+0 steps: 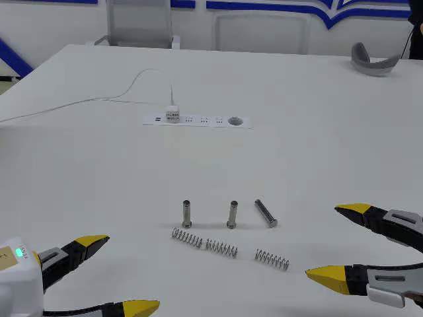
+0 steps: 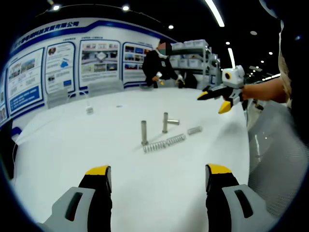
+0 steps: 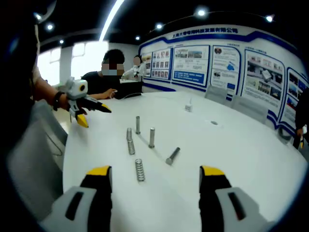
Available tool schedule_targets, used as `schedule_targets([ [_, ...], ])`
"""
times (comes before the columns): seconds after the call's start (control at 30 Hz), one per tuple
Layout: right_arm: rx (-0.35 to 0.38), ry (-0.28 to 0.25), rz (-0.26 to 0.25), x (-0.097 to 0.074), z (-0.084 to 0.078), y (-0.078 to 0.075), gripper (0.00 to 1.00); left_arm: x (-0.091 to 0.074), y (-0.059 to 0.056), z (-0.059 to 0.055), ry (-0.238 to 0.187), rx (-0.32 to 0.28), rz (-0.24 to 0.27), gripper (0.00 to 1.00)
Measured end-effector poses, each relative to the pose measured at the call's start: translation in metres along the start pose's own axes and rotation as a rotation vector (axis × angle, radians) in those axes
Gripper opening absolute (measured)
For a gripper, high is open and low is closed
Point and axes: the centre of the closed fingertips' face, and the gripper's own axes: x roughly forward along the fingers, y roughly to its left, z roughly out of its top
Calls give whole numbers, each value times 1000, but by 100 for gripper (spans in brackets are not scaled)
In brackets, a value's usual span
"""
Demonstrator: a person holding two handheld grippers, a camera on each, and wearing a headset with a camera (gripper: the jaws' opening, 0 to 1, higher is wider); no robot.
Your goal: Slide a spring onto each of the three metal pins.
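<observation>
Two metal pins stand upright [image 1: 186, 213] [image 1: 232, 214] on the white table [image 1: 297, 152], and a third pin [image 1: 266, 213] lies on its side to their right. Three springs [image 1: 187, 238] [image 1: 221, 247] [image 1: 271, 259] lie loose in a row just in front of the pins. My left gripper [image 1: 122, 274] is open at the bottom left, well short of the springs. My right gripper [image 1: 330, 241] is open at the right, a little beyond the third spring. The left gripper view has the open left gripper [image 2: 158, 170] with the pins [image 2: 144, 132] ahead. The right gripper view has the open right gripper [image 3: 154, 170] and the nearest spring [image 3: 139, 169].
A white power strip [image 1: 197, 120] with a plugged-in adapter and a thin cable [image 1: 99, 100] lies farther back on the table. A grey curved object [image 1: 373, 59] rests at the far right corner. A chair [image 1: 139, 23] stands behind the table. People stand in the background [image 2: 159, 65].
</observation>
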Motion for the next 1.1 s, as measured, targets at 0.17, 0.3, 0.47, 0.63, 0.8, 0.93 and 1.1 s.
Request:
schedule_targets([
  [0.17,2,7,1,0,-1,2,75,0,0,1,-1,0,-2,80],
  [0.3,3,13,-3,-1,-2,2,74,1,-1,1,-4,-3,-3,80],
  [0.47,6,20,-11,-1,-1,1,73,1,-1,2,-5,-4,-4,80],
  [0.63,6,23,-18,-1,0,-1,72,1,-1,1,-5,-7,-5,80],
  [0.8,9,27,-22,1,1,-2,71,2,0,1,-8,-10,-6,79],
  [0.93,11,33,-30,3,2,-6,70,2,-1,0,-7,-11,-9,79],
  [1.1,11,47,-41,6,2,-12,69,2,-2,1,-9,-11,-10,79],
])
